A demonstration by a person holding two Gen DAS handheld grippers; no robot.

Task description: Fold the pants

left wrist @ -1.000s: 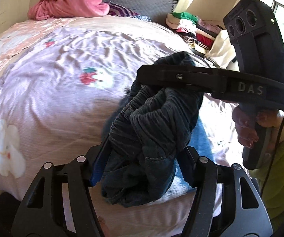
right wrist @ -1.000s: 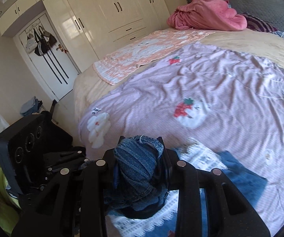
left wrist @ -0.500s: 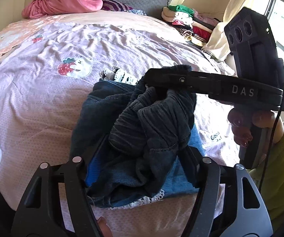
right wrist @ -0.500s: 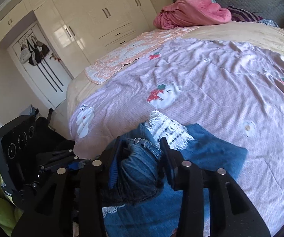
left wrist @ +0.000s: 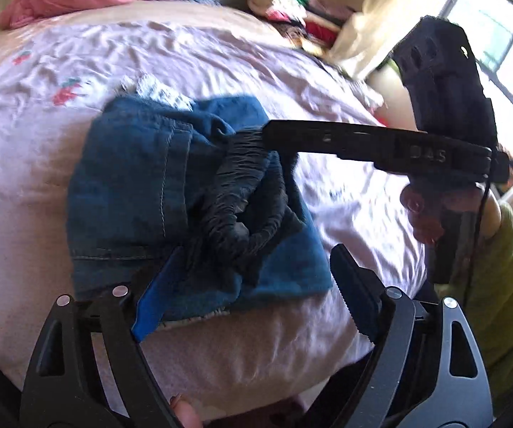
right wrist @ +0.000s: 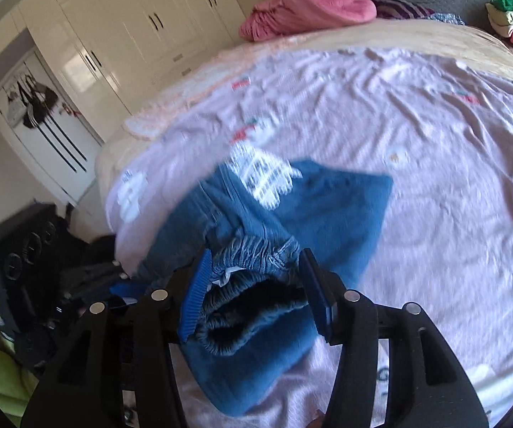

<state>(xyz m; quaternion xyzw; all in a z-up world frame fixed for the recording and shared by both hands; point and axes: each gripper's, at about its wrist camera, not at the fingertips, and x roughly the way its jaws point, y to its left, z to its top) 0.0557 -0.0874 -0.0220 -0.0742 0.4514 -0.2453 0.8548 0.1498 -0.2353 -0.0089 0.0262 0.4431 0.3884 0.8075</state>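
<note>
1. There is one pair of blue pants (left wrist: 131,192). It lies in a folded heap on the bed (left wrist: 42,157), near the bed's front edge.
2. There are two black claws. The left claw (left wrist: 245,303) sits at 6 o'clock in its own view. The right claw (right wrist: 256,299) sits at 6 o'clock in its own view too.
3. The left claw's jaws are spread wide and have just been opening. The dark, bunched waistband (left wrist: 242,192) lies between them, but the pads do not press on it.
4. The right claw's jaws have just been opening too. The stretchy waistband sits between the two blue pads (right wrist: 196,299). The frames do not show clearly if the pads touch it.
5. In the left view the right claw reaches in from 3 o'clock, and its tip meets the waistband at the middle.
6. One pink blanket pile (right wrist: 303,3) lies at 12 o'clock, far up the bed. One stack of folded clothes (left wrist: 292,10) sits at 1 o'clock in the left view.
7. The pants are close to the bed edge at 6 o'clock. The big pale purple sheet (right wrist: 417,125) past them, toward 12 and 2 o'clock, is bare and wide.
8. The pants are denim with stitched seams and a bit of white lace (right wrist: 260,174). The sheet is soft and wrinkly, with small strawberry pictures. The claw pads have ridges.
</note>
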